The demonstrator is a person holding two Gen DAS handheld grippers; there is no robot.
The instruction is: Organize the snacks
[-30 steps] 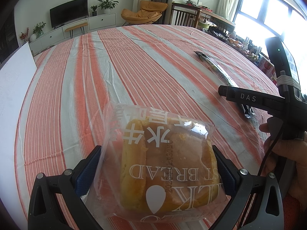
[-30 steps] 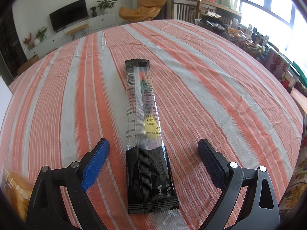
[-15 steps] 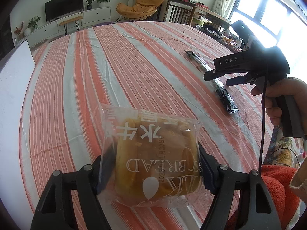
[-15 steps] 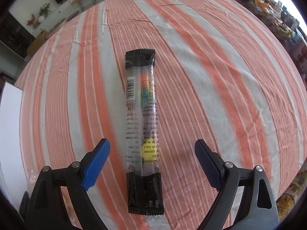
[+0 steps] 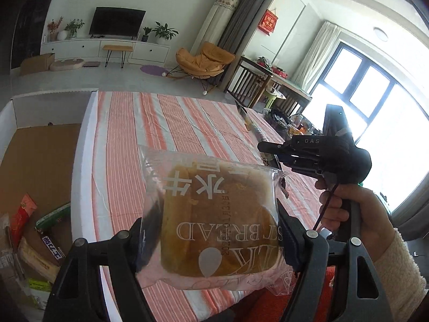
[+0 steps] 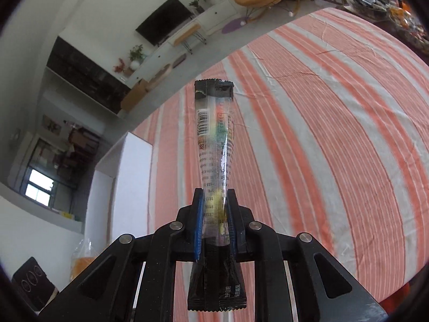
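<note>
Both packets have left the striped tablecloth (image 5: 171,134) since a second ago, lifted clear. Your left gripper (image 5: 211,230) clamps the soft, clear-wrapped bread pack (image 5: 211,214) at mid width; your right gripper (image 6: 214,214) is pinched tight on the slim, crinkly stick snack (image 6: 214,139), long axis pointing straight ahead. Down to your left sits the cardboard box (image 5: 40,155) of snacks, nearer your left hand.
</note>
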